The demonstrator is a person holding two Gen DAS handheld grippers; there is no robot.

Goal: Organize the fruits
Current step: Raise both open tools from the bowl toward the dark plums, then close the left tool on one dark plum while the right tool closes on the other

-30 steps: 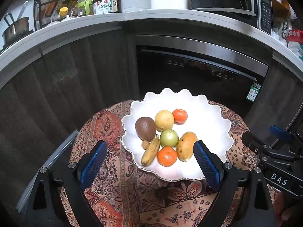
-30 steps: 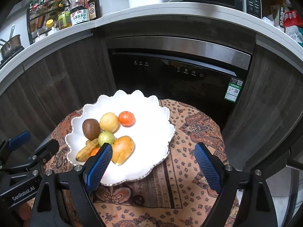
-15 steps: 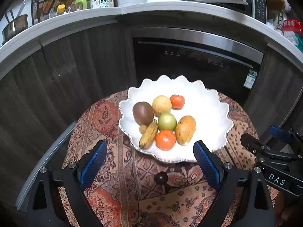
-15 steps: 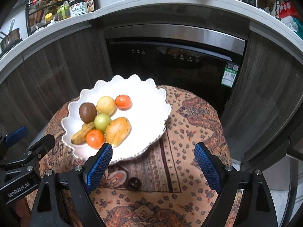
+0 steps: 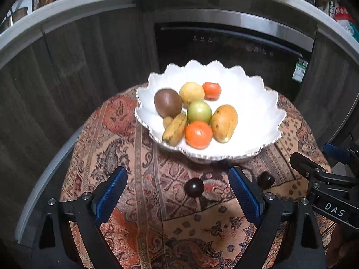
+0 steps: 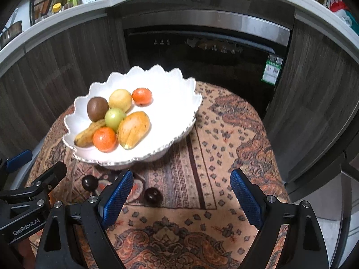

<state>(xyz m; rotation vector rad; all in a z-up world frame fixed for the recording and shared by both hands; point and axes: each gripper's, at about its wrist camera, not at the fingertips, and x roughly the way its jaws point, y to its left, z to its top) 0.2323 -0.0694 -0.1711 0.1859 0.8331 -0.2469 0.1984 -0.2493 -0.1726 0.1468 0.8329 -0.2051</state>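
Observation:
A white scalloped bowl (image 5: 253, 94) (image 6: 177, 94) stands on a round table with a patterned cloth (image 5: 145, 170) (image 6: 224, 139). It holds a kiwi (image 5: 167, 102), a mango (image 5: 224, 123), a banana (image 5: 175, 129), two tangerines, a green fruit and a yellow fruit. Two dark plums lie on the cloth in front of the bowl (image 5: 193, 187) (image 5: 266, 179), also in the right wrist view (image 6: 89, 183) (image 6: 153, 194). My left gripper (image 5: 177, 197) is open and empty, with one plum between its fingers' lines. My right gripper (image 6: 181, 197) is open and empty.
Dark wooden cabinets and a built-in black dishwasher (image 6: 202, 44) stand behind the table. A grey countertop (image 5: 89, 6) above carries bottles and a rack. The table edge (image 5: 42, 183) curves at the left.
Both grippers have pulled back and lowered, so the bowl sits further away and the two dark plums on the cloth have come into view.

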